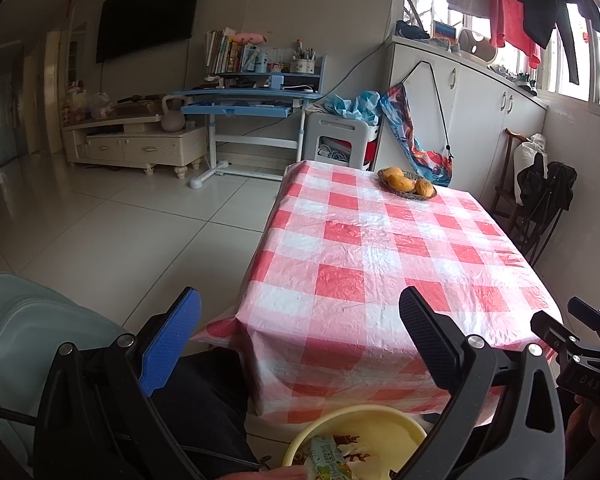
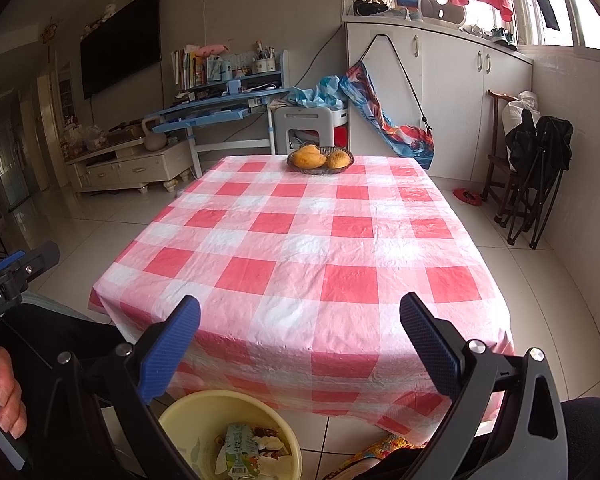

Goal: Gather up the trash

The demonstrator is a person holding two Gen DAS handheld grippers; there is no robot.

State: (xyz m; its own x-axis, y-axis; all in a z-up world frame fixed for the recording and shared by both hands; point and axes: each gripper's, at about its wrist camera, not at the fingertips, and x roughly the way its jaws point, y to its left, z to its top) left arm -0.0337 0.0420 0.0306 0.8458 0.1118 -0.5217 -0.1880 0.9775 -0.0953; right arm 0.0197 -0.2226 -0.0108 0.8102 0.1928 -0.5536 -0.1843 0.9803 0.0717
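Your left tool (image 1: 300,316) is released, its ribbed blue and black pads spread wide with nothing between them; your right tool (image 2: 300,320) is spread the same way and empty. Both hang at the near edge of the counter (image 2: 300,240), above a round pale-yellow plastic bin (image 2: 188,416) on the white tiled floor (image 1: 140,232). The trash sits inside it: a crumpled green-printed carton (image 2: 240,452) lying among scraps, its long axis running roughly toward you in the right wrist view. A crinkled red-and-white checked plastic cloth covers the counter and hangs over its edges. At the far end, a dark woven basket (image 2: 320,162) holds yellow fruit. Behind stand a blue desk (image 2: 220,108) and white cabinets (image 2: 440,80).
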